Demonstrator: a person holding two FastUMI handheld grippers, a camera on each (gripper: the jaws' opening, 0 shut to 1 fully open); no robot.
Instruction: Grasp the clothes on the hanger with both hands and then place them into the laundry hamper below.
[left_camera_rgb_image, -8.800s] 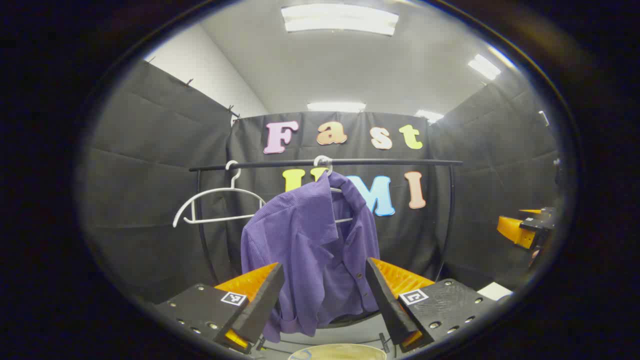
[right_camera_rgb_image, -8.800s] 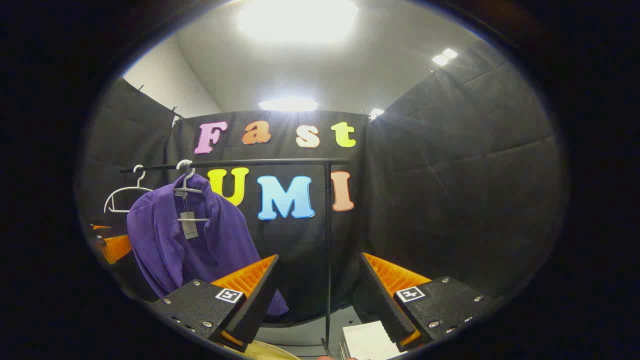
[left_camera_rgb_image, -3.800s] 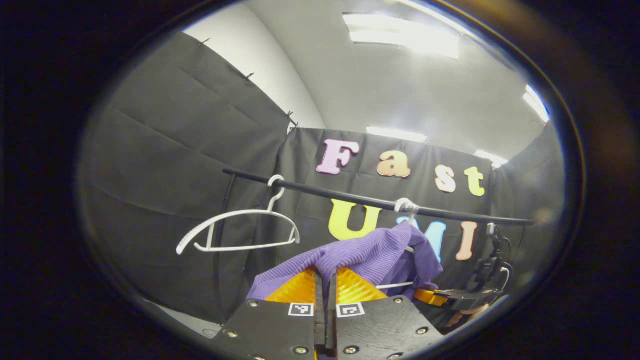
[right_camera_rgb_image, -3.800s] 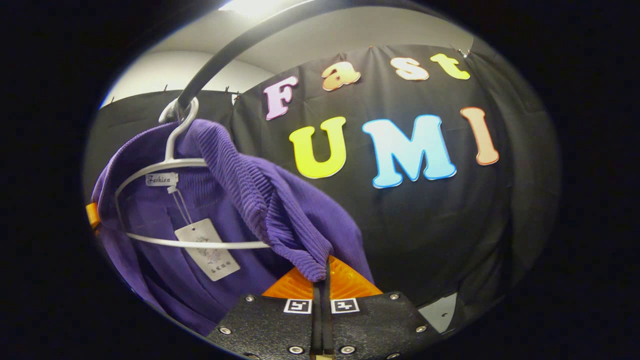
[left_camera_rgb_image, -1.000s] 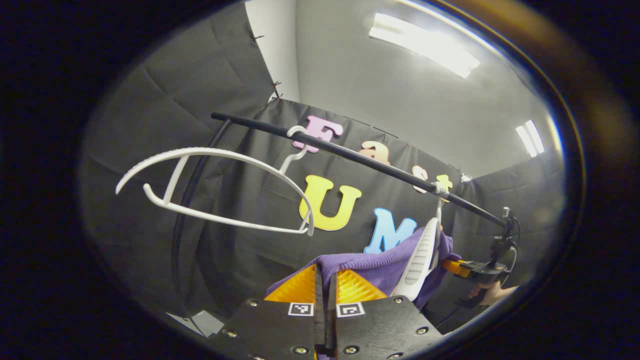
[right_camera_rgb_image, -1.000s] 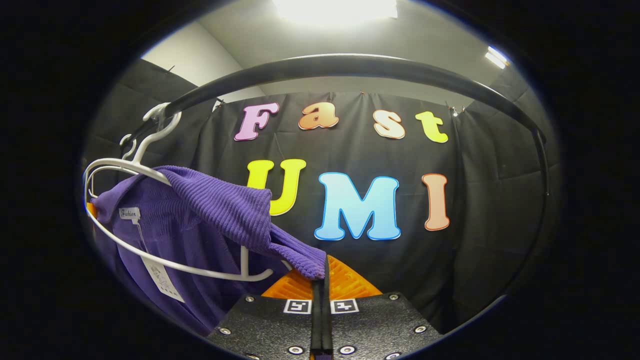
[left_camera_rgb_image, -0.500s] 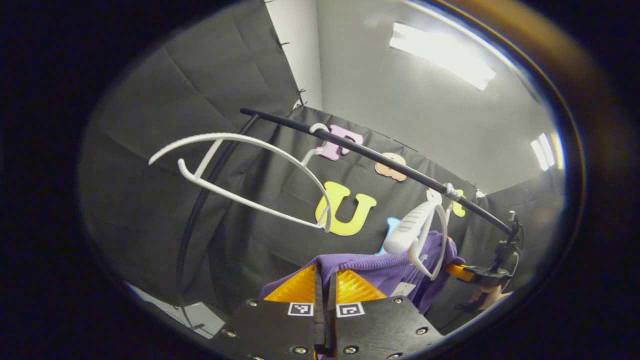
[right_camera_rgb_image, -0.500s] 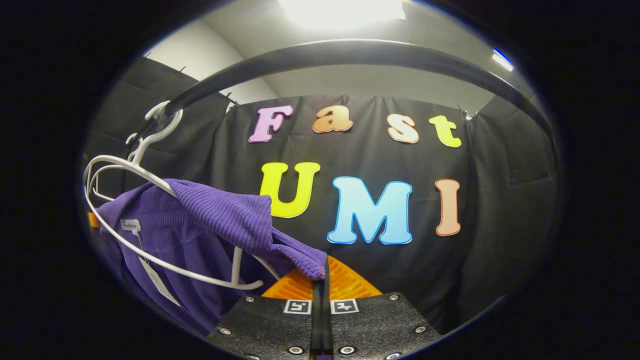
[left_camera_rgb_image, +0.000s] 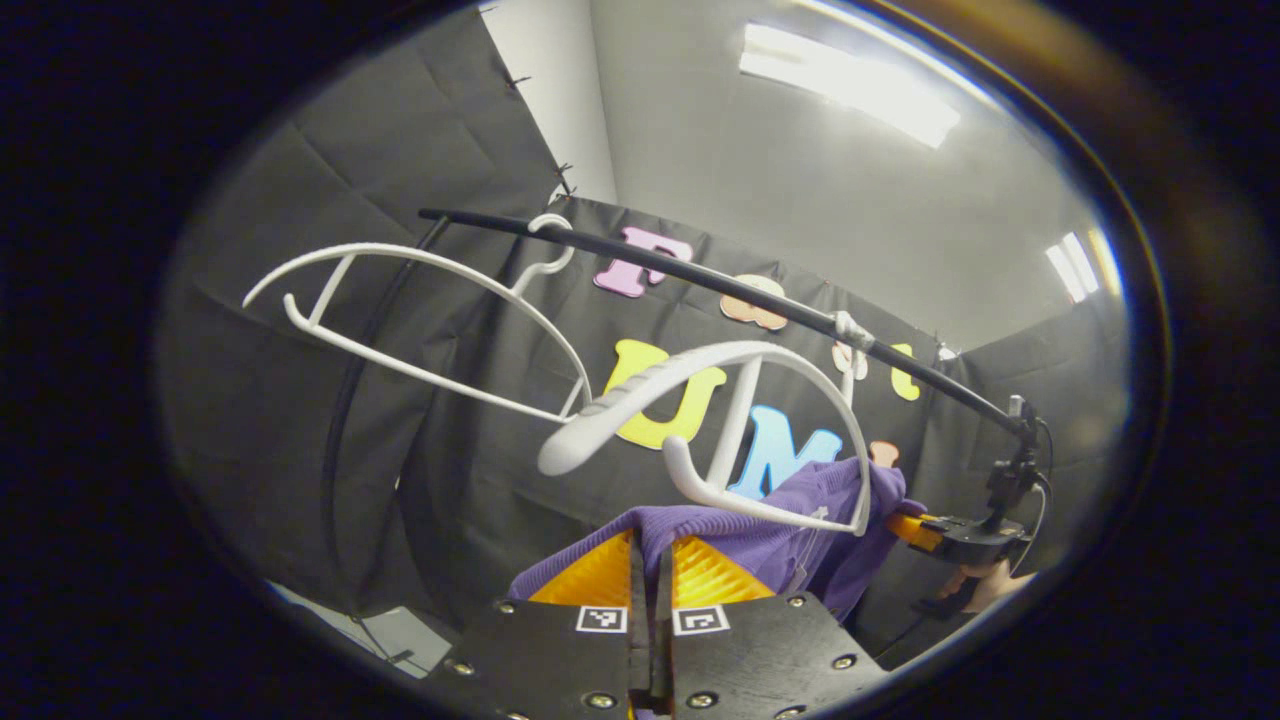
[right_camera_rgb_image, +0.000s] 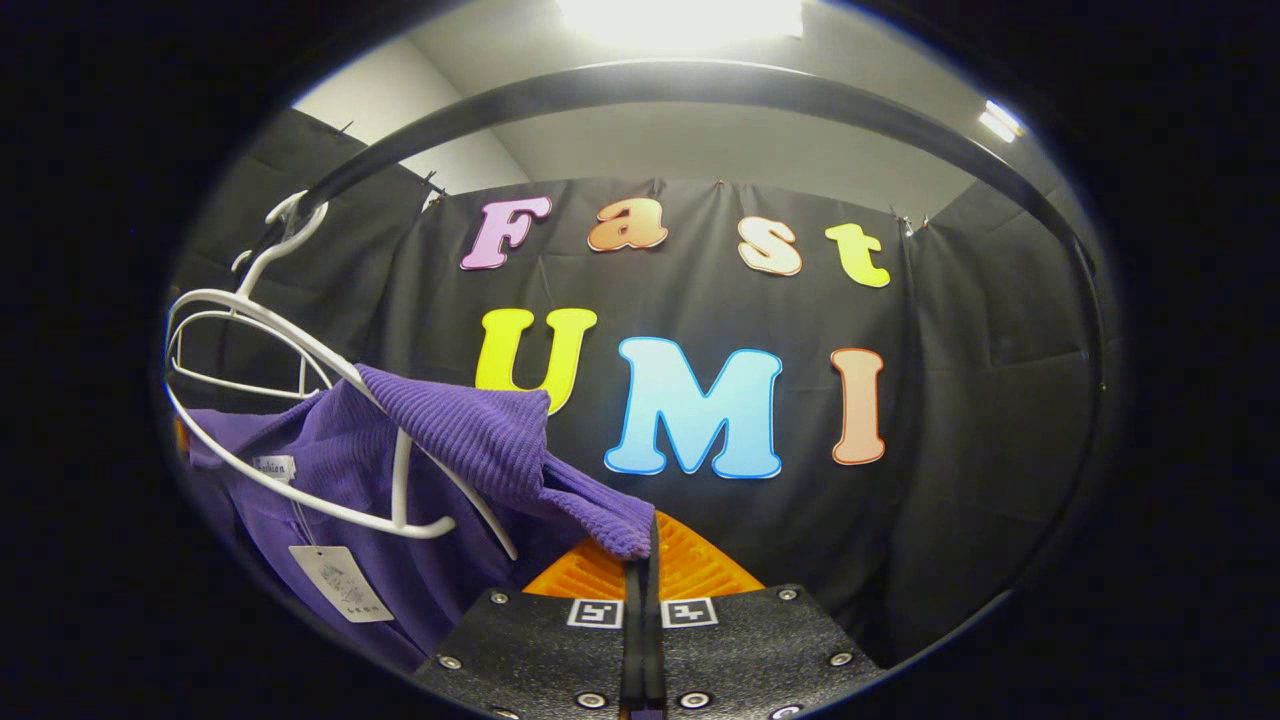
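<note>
A purple ribbed shirt (left_camera_rgb_image: 760, 535) stretches between both grippers. My left gripper (left_camera_rgb_image: 650, 570) is shut on one shoulder of it. My right gripper (right_camera_rgb_image: 640, 560) is shut on the other shoulder of the shirt (right_camera_rgb_image: 460, 440). The white hanger (left_camera_rgb_image: 720, 420) that carried it hangs from the black rail (left_camera_rgb_image: 700, 285), swung up and bare on its near arm, its far end still by the cloth. In the right gripper view the hanger (right_camera_rgb_image: 300, 420) crosses over the shirt's collar, where a paper tag (right_camera_rgb_image: 340, 585) dangles. The right gripper (left_camera_rgb_image: 935, 535) and the hand holding it appear far off in the left gripper view.
A second, empty white hanger (left_camera_rgb_image: 400, 310) hangs on the rail to the left. The rail's curved black upright (left_camera_rgb_image: 340, 430) runs down the left side. The rail (right_camera_rgb_image: 700, 90) arches close overhead in the right gripper view. A pale floor patch (left_camera_rgb_image: 390, 635) lies below left.
Both grippers stayed shut on the shirt and drew it down. The hanger's near arm slipped free of the cloth and swung up and toward the left gripper's camera.
</note>
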